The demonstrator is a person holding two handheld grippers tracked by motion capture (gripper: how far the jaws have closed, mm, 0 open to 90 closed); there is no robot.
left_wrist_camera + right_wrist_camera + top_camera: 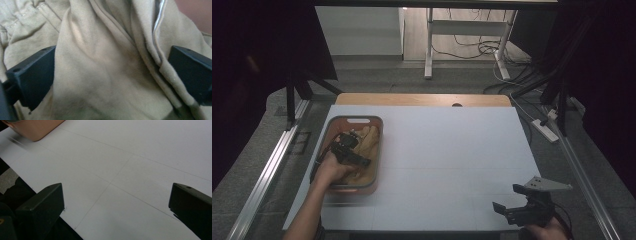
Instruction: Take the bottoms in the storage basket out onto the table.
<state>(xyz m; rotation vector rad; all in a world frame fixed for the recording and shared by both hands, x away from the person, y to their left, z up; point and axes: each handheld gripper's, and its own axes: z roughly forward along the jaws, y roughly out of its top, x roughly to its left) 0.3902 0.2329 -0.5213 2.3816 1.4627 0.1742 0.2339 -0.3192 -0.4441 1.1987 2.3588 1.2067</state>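
Nearest the person, the right gripper [507,209] hovers low over the near right corner of the white table [452,150], gripped by the right hand [548,231] at the bottom edge. Its jaws are spread wide with nothing between them; in the right gripper view they frame bare white surface crossed by faint lines, and a corner of the salmon bin [37,128] sits far ahead to their left.

Farther out on the person's left, the left hand [331,169] holds the left gripper [354,145] down inside the salmon bin [377,145], which rests by the table's left edge, well apart from the right gripper. Between its jaws lies the crumpled tan garment [105,62], which fills the bin. In the left gripper view the jaws stand wide apart with folds of this cloth bulging between them, one fold with a seam lying against the right-hand jaw. The jaws are released, not yet pinching the cloth.

Beyond the table are grey floor and white desk legs [429,45] with cables.
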